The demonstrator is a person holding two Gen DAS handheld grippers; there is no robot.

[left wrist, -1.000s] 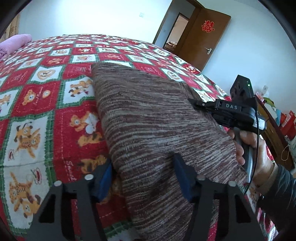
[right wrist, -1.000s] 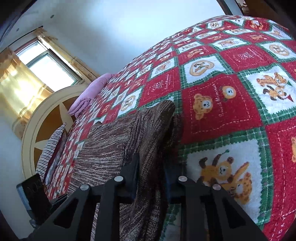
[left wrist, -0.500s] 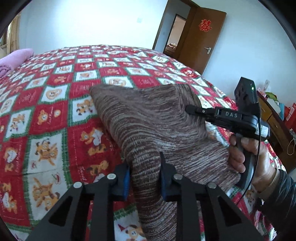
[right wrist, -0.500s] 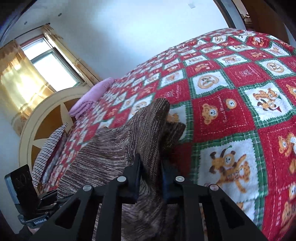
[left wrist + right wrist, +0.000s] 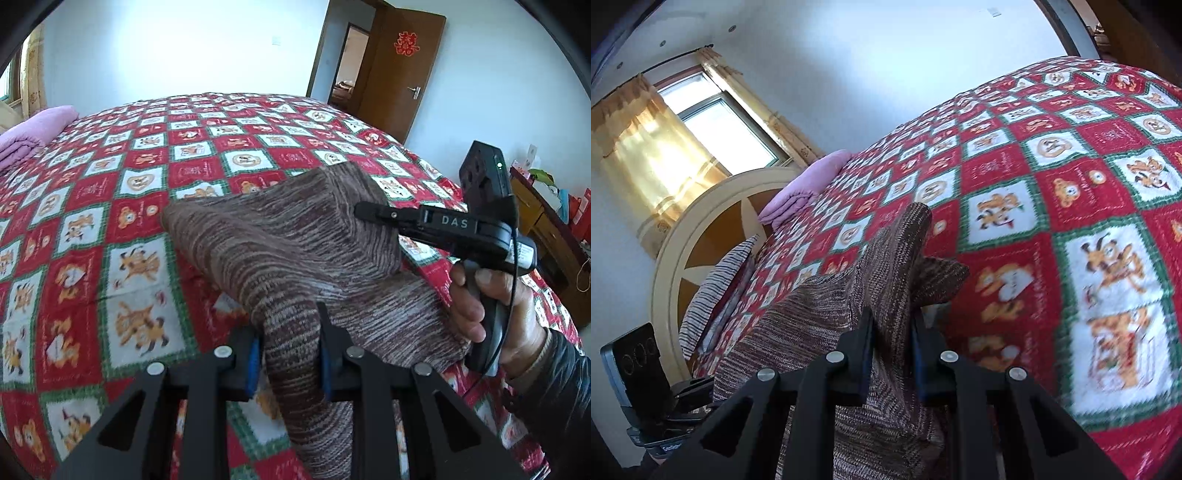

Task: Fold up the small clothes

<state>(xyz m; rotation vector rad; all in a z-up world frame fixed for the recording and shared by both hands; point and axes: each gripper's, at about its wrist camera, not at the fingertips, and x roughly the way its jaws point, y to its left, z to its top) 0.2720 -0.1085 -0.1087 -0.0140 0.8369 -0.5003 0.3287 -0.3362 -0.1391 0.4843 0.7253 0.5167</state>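
Left wrist view: brown knit garment (image 5: 295, 258) runs off the bottom edge, its lower end unseen. Left gripper (image 5: 288, 354) is clamped on a fold at lower centre; right gripper (image 5: 373, 212), at right, pinches the raised corner. Right wrist view: garment bunches between the clenched fingers (image 5: 866, 339), hiding the bedspread (image 5: 1071, 177) behind; lower right is blurred.

Left gripper (image 5: 286, 354) closed onto brown knit garment (image 5: 295, 243); both grippers raised it off bedspread (image 5: 122, 229).
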